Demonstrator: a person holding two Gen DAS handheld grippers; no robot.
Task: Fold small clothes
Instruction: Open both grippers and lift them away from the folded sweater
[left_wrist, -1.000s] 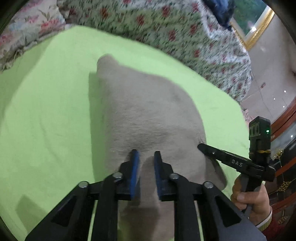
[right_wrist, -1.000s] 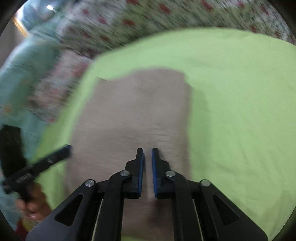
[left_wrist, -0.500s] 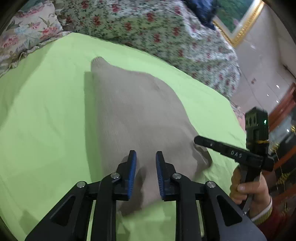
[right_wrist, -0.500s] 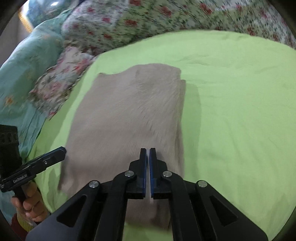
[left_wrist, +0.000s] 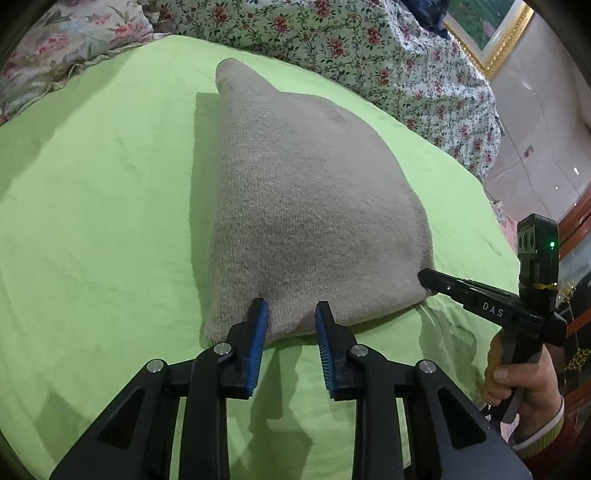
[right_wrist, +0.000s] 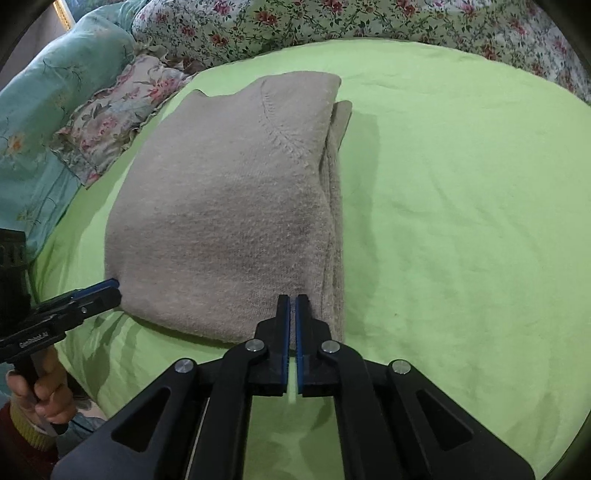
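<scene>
L gripper (left_wrist: 291, 310) sits at near edge of the folded sweater (left_wrist: 295, 206), jaws opening, pads apart, nothing pinched; cloth edge lies just past the tips. R gripper (right_wrist: 292, 306) has jaws together w/ no cloth in them, at the sweater's near right corner. Sweater lies folded on the green sheet (left_wrist: 92, 184), floral bedding (left_wrist: 351, 37) beyond. Step looks like fold done, letting go. Next prob: pull both back clear w/o dragging the fabric.
</scene>
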